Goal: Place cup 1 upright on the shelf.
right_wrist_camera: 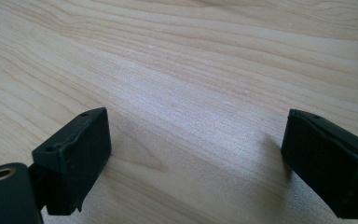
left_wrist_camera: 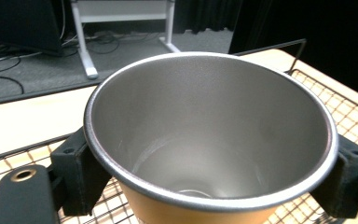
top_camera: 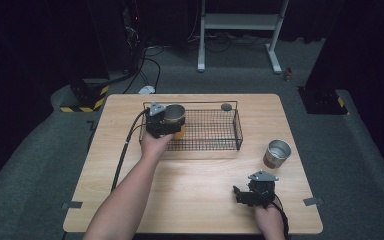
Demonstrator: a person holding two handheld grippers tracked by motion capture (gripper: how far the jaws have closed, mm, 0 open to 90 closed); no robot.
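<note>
An orange cup with a steel inside point(top_camera: 174, 119) point(left_wrist_camera: 209, 154) is held upright over the left end of the black wire basket point(top_camera: 215, 131). My left gripper point(top_camera: 163, 123) point(left_wrist_camera: 209, 182) is shut on it, one jaw on each side of the cup's wall. A second, brown steel cup point(top_camera: 277, 153) stands on the table to the right of the basket. My right gripper point(top_camera: 245, 194) point(right_wrist_camera: 196, 163) rests low over the bare wood at the front right, open, with nothing between its jaws.
A small dark round lid point(top_camera: 226, 106) lies at the basket's far rim. The wooden table point(top_camera: 195, 200) has bare room in front. Beyond it are a white stand's legs point(top_camera: 275, 55), cables and a striped block point(top_camera: 86, 97) on the grey floor.
</note>
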